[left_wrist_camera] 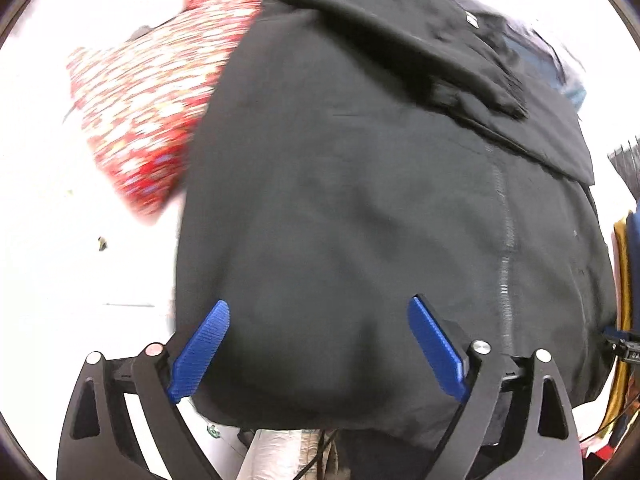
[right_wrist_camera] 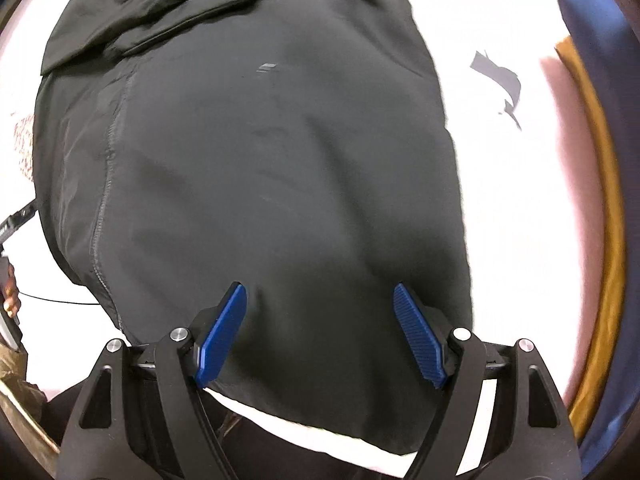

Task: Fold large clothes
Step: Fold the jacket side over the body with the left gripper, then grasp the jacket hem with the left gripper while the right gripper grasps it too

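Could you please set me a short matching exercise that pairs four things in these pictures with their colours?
Things:
1. jacket
2. patterned cloth
3. pads of the left gripper, as on this finger
4. table

Colours:
a. blue
b. white
c. black
d. red and white

Pairs: 1-c, 2-d, 3-a, 4-b

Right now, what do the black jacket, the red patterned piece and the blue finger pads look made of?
Black jacket: thin woven synthetic, probably nylon or polyester; matte with faint sheen, soft creases, stitched zipper line.
Red patterned piece: soft printed cloth, maybe cotton; blurred, so uncertain.
Finger pads: blue ribbed plastic or rubber, matte; fine ridges show.
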The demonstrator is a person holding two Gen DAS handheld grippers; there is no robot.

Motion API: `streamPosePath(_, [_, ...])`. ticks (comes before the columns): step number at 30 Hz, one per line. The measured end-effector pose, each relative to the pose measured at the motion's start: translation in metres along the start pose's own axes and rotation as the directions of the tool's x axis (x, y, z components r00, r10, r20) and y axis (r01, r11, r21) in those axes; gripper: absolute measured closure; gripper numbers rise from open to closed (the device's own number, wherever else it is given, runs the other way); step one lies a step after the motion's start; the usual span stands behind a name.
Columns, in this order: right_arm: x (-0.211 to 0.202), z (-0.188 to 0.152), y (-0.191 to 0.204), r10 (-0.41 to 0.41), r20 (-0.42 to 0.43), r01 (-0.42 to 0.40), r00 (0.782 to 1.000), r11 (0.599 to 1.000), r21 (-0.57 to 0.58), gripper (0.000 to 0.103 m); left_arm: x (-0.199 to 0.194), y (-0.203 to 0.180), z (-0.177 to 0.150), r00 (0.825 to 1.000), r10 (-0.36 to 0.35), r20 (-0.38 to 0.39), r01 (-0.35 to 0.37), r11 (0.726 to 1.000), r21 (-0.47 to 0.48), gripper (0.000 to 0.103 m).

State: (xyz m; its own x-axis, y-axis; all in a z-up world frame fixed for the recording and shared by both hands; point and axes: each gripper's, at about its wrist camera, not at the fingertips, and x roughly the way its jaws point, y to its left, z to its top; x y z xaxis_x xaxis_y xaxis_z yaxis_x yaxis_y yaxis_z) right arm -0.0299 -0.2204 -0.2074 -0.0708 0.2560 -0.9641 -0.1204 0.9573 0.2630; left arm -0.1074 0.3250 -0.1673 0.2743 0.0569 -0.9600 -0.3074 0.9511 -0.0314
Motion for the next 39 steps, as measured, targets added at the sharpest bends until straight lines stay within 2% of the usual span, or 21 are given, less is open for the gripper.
streamPosePath(4, [-0.009,-0.006,-0.029,0.042,0.010,-0.042,0.999,0.998,0.056,0.027,-0.009,0.051,-0.002,0.999,0.004,0.042,0.000,0.995,-0.099,0.024])
streamPosePath(6, [-0.006,0.001,-0.028,0.049,0.016,-0.050,0.999,0.997,0.062,0.027,-0.011,0.069,-0.003,0.998,-0.004,0.056,0.011,0.991,-0.131,0.027])
streamPosePath(8, [-0.011,0.000,-0.033,0.059,0.018,-0.060,0.998,0.996,0.066,0.027,-0.010,0.087,-0.002,0.997,-0.039,0.069,0.050,0.983,-0.175,0.030])
streamPosePath(10, [0.000,0.014,-0.018,0.060,0.022,-0.062,0.998,0.996,0.065,0.027,-0.008,0.099,-0.001,0.993,-0.085,0.076,0.099,0.976,-0.195,0.030])
streamPosePath(13, [-0.005,0.013,-0.019,0.064,0.030,-0.066,0.997,0.996,0.057,0.027,0.003,0.097,0.001,0.994,-0.100,0.047,0.106,0.983,-0.147,0.030])
streamPosePath(18, [-0.022,0.010,-0.029,0.084,0.045,-0.088,0.995,0.992,0.087,0.027,0.036,0.083,-0.008,0.977,-0.212,-0.029,0.207,0.972,-0.112,0.029])
streamPosePath(22, [-0.027,0.007,-0.043,0.060,0.051,-0.066,0.997,0.989,0.130,0.027,0.060,0.071,-0.028,0.975,-0.199,-0.101,0.191,0.978,-0.084,0.029])
streamPosePath(26, [-0.030,0.000,-0.066,0.079,0.048,-0.087,0.996,0.977,0.193,0.027,0.071,0.074,-0.043,0.963,-0.241,-0.123,0.227,0.967,-0.118,0.029])
streamPosePath(29, [-0.022,-0.006,-0.079,0.128,0.024,-0.130,0.991,0.967,0.217,0.027,0.070,0.074,-0.045,0.950,-0.277,-0.145,0.263,0.958,-0.112,0.046])
streamPosePath(31, [-0.011,-0.011,-0.079,0.161,-0.018,-0.154,0.987,0.965,0.211,0.027,0.067,0.071,-0.046,0.946,-0.282,-0.163,0.270,0.959,-0.091,0.064])
streamPosePath(35, [0.015,-0.019,-0.073,0.174,-0.088,-0.157,0.981,0.972,0.176,0.027,0.062,0.062,-0.050,0.944,-0.262,-0.199,0.260,0.965,-0.038,0.076])
streamPosePath(37, [0.018,-0.025,-0.069,0.158,-0.080,-0.144,0.984,0.978,0.151,0.028,0.062,0.057,-0.051,0.945,-0.245,-0.215,0.246,0.969,-0.025,0.086])
streamPosePath(38, [0.017,-0.026,-0.065,0.163,-0.079,-0.152,0.984,0.980,0.125,0.046,0.061,0.052,-0.052,0.947,-0.233,-0.222,0.237,0.971,-0.008,0.089])
streamPosePath(39, [0.018,-0.027,-0.062,0.168,-0.098,-0.157,0.981,0.981,0.112,0.060,0.059,0.049,-0.051,0.949,-0.217,-0.228,0.226,0.974,0.012,0.094])
